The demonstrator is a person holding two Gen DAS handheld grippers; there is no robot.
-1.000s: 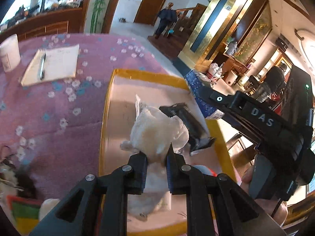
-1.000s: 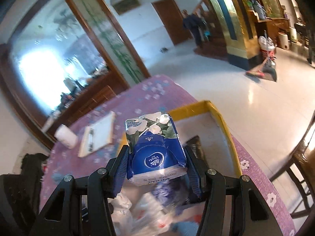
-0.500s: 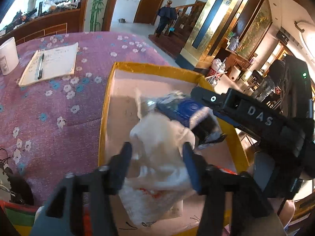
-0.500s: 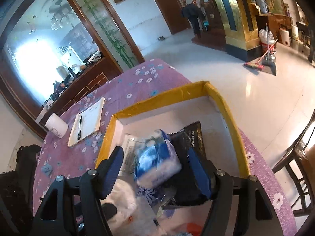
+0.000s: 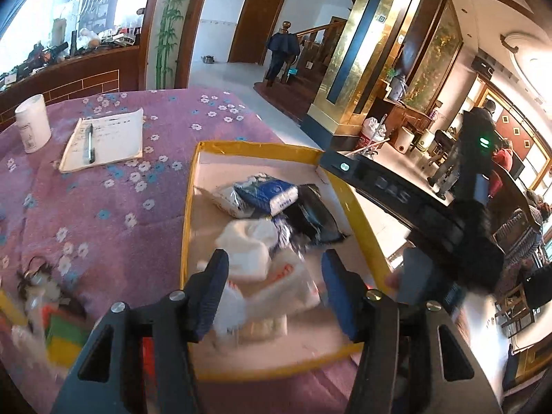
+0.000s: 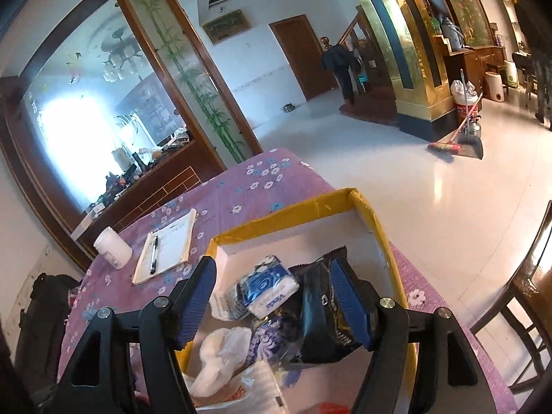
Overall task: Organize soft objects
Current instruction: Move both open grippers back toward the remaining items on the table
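The blue tissue pack (image 6: 269, 291) lies in the yellow-rimmed box (image 6: 286, 214), long axis running from 8 to 2 o'clock. Left gripper (image 5: 274, 291) and right gripper (image 6: 274, 302) both gape wide, empty.

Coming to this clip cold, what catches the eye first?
The yellow-rimmed box on the purple flowered tablecloth, heaped with soft things: a blue tissue pack, a black packet beside it, a white cloth nearer. Both tools hang open above it, left tool and right tool, empty.
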